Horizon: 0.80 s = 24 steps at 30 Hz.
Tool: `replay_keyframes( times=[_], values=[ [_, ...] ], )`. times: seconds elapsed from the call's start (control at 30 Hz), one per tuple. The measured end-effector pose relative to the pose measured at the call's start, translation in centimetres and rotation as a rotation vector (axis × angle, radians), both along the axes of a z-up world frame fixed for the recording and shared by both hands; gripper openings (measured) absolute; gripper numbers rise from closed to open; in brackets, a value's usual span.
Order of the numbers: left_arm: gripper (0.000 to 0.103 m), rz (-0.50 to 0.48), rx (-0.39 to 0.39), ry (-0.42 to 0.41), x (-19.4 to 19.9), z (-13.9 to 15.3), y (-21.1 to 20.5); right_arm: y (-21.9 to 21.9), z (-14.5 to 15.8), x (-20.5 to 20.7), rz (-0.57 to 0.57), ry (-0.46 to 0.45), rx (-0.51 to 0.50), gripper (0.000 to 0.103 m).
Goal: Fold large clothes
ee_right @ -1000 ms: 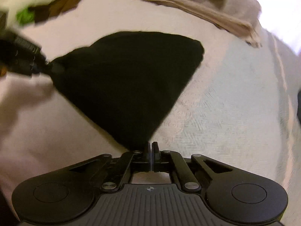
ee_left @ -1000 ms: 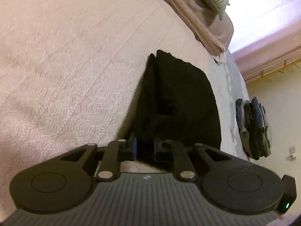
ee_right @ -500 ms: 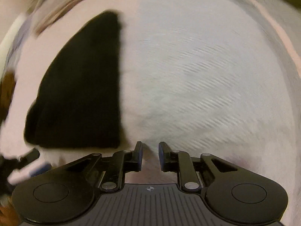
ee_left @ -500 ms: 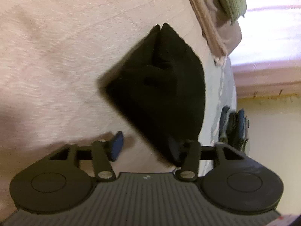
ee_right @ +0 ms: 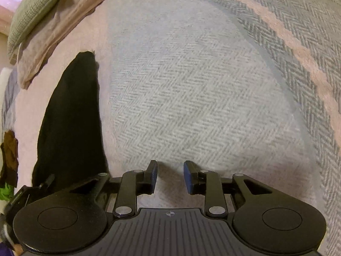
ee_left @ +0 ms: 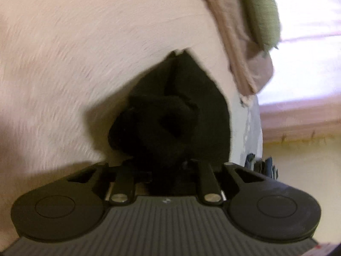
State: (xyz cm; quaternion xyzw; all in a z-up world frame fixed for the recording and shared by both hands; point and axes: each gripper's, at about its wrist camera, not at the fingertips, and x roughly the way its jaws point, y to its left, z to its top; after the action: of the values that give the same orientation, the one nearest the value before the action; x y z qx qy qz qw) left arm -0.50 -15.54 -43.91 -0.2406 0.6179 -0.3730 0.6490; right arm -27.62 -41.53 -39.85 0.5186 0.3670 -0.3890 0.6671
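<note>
A black garment (ee_left: 181, 117) lies bunched on the pale pink bedcover (ee_left: 74, 64), folded over on itself into a thick roll. My left gripper (ee_left: 168, 170) is closing on its near edge, and the dark cloth fills the gap and hides both fingertips. In the right wrist view the same black garment (ee_right: 70, 123) stretches as a long flat strip at the left. My right gripper (ee_right: 170, 175) hovers to the right of it over a grey herringbone blanket (ee_right: 191, 85), its jaws opening with nothing between the blue pads.
A folded tan blanket (ee_left: 245, 59) and a green pillow (ee_left: 262, 10) lie at the head of the bed. A stack of folded dark clothes (ee_left: 262, 166) stands by the bed's far edge. Brown and green clothing (ee_right: 9, 153) lies at the left.
My right gripper let go of the garment's corner, swung off to the right and rolled, its jaws parting. My left gripper opened, then closed again on the bunched cloth.
</note>
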Motion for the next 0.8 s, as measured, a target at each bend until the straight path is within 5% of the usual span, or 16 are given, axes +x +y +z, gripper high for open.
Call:
replay_keyframes(
  times=[0.17,0.4,0.53,0.6,0.67,0.8],
  values=[
    [0.011,-0.129,0.033,-0.139,4.0,5.2,1.7,-1.2,0.9,-0.4,0.070,0.032,-0.043,0.024],
    [0.012,-0.278,0.231,-0.352,14.0,8.7,4.6,-2.3,1.0,3.0,0.310,-0.013,-0.037,0.024],
    [0.017,-0.197,0.264,-0.219,16.6,4.5,5.8,-4.1,0.7,7.2,0.476,-0.109,-0.029,0.030],
    [0.023,-0.141,0.236,-0.193,16.1,3.1,6.3,-5.8,0.7,9.5,0.529,-0.175,-0.032,0.054],
    [0.030,-0.071,0.191,-0.164,15.2,2.8,7.7,-7.9,0.7,11.7,0.566,-0.238,-0.036,0.064],
    [0.045,0.021,0.146,-0.106,13.3,2.7,9.9,-12.1,-0.7,17.6,0.651,-0.389,0.071,0.067]
  ],
)
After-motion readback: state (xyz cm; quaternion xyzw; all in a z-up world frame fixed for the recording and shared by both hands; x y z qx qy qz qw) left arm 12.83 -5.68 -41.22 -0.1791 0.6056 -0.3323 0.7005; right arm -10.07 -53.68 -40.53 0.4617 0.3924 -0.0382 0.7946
